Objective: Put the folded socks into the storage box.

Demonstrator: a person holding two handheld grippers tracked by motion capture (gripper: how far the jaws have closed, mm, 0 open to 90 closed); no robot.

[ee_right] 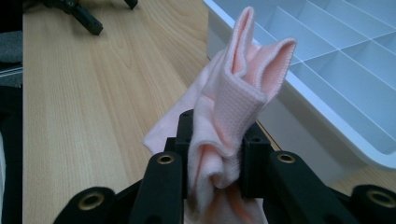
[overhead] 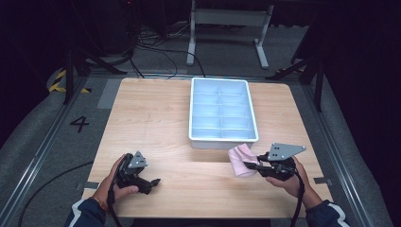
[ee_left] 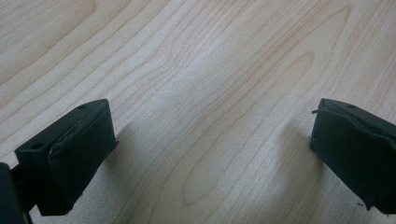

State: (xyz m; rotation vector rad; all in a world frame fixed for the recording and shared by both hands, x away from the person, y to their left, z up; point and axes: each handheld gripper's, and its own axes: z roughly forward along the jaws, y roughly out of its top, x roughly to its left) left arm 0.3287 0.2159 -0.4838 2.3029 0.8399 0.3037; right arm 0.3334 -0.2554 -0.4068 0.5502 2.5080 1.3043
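A pink sock (overhead: 241,160) is bunched up just in front of the white divided tray (overhead: 195,118). My right gripper (overhead: 253,163) is shut on it; in the right gripper view the sock (ee_right: 233,98) is pinched between the two black jaws and its ribbed cuff stands up above them. My left gripper (overhead: 155,181) rests near the table's front left, held by a hand. Its jaws stand wide apart in the left gripper view, with only bare wood (ee_left: 205,93) between the fingers (ee_left: 70,154).
The tray (ee_right: 327,93) has several empty compartments and sits at the table's back centre-right. A metal stand (overhead: 227,19) and cables lie on the floor beyond the wooden table (overhead: 151,118). A floor mark "4" (overhead: 79,124) is at the left.
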